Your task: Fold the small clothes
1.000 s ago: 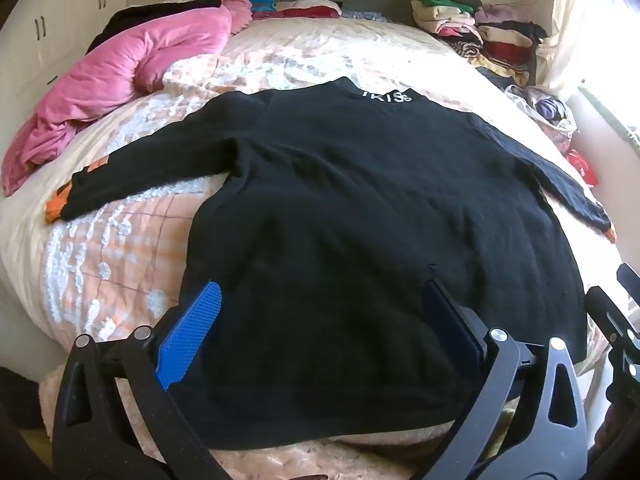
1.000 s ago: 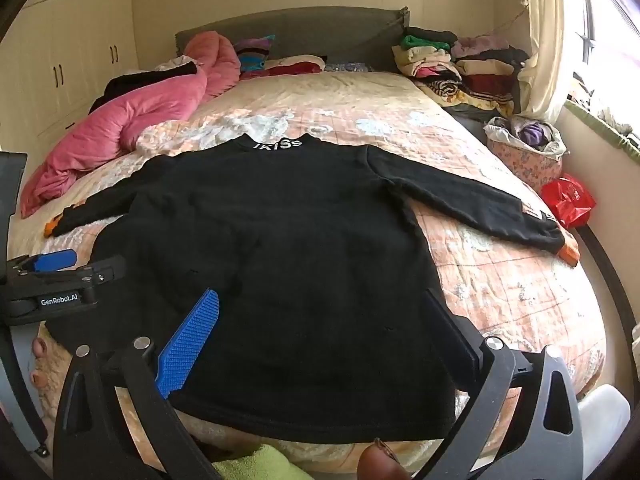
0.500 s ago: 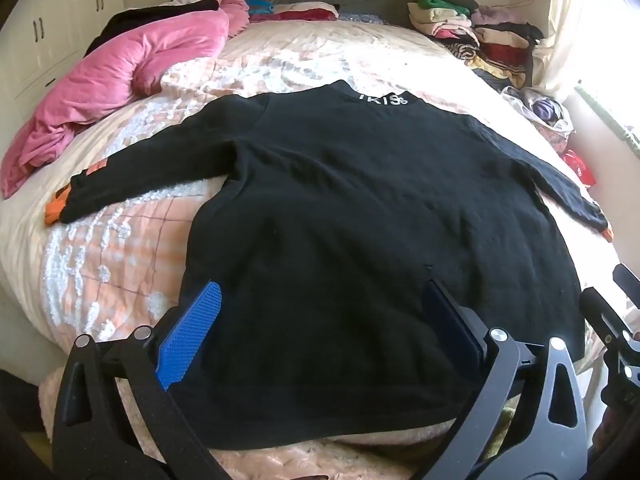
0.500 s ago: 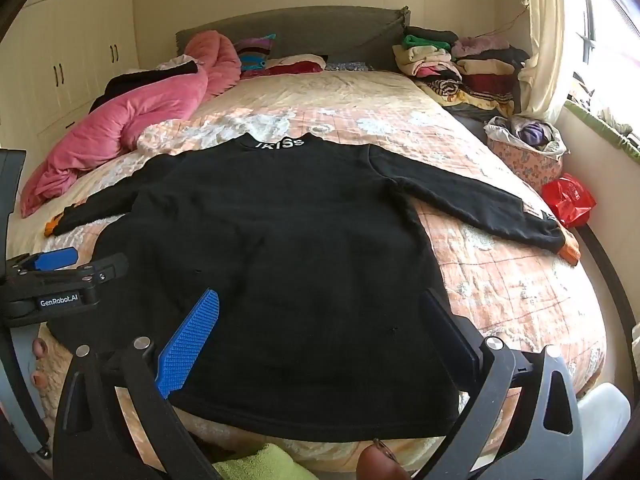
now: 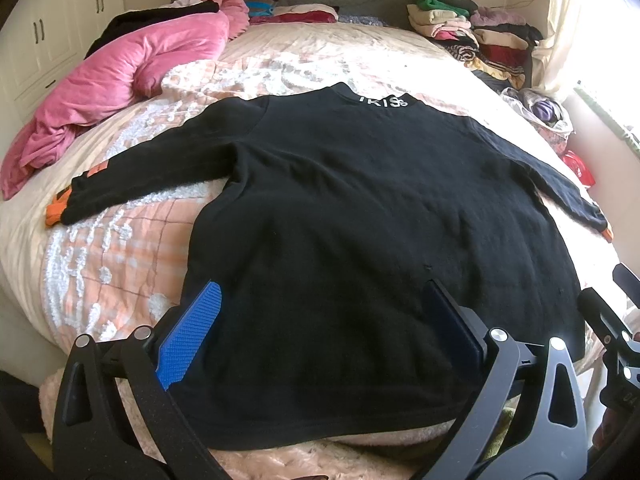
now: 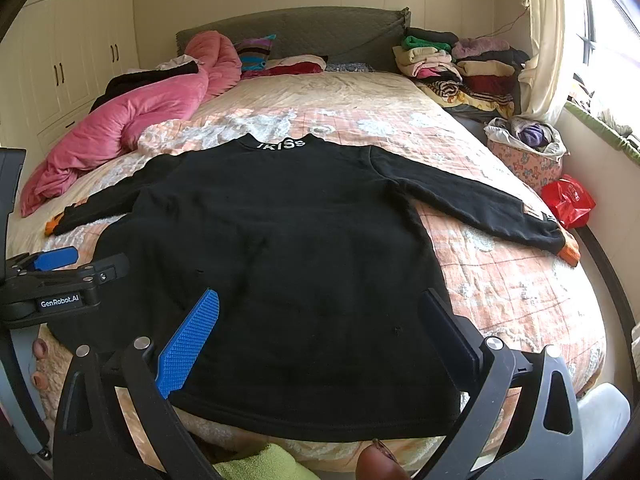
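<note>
Across the bed [image 6: 500,280]: black sweater [image 6: 280,260] spread flat, sleeves out, hem at the near edge. Above the hem: left gripper [image 5: 320,332] and right gripper [image 6: 320,336], jaws spread wide, empty. Risk: pinching one layer only, dragging fabric askew.

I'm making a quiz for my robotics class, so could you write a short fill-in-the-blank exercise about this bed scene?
1. The black sweater lies spread flat on the bed with both sleeves stretched ____.
2. The cuffs at the sleeve ends are coloured ____.
3. The crumpled blanket left of the sweater is ____.
4. The left gripper and the right gripper both have their jaws ____, holding nothing.

Missing words: out; orange; pink; open
</note>
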`<action>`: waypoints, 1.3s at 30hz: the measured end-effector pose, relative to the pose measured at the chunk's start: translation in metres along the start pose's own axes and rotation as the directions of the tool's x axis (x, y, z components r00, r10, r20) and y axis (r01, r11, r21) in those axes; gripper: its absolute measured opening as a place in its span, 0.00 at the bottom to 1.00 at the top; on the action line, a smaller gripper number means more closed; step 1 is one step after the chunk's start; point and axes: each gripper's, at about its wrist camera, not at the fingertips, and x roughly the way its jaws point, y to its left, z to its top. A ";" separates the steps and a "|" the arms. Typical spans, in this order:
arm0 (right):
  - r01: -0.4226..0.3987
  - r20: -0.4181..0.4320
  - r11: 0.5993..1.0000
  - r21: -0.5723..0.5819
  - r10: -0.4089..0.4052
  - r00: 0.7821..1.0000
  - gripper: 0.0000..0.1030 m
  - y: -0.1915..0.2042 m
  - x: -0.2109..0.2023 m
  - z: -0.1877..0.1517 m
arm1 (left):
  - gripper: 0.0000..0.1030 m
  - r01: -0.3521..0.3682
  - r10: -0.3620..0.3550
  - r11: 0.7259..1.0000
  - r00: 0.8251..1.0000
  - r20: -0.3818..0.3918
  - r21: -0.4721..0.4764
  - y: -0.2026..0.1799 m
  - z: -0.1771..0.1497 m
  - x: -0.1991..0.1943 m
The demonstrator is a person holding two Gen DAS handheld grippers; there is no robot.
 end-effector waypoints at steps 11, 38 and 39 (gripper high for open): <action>0.004 0.001 1.000 -0.002 -0.004 1.000 0.96 0.001 0.000 0.000 | 0.91 -0.002 0.002 1.000 1.000 0.000 -0.001 0.000 0.000 0.000; 0.007 0.000 1.000 -0.004 -0.007 1.000 0.96 0.004 0.000 0.001 | 0.91 0.000 0.000 1.000 1.000 0.003 -0.001 0.000 0.000 0.000; 0.008 0.000 1.000 -0.004 -0.008 1.000 0.96 0.004 0.000 0.001 | 0.91 0.000 0.000 1.000 1.000 0.002 -0.001 0.001 0.000 0.000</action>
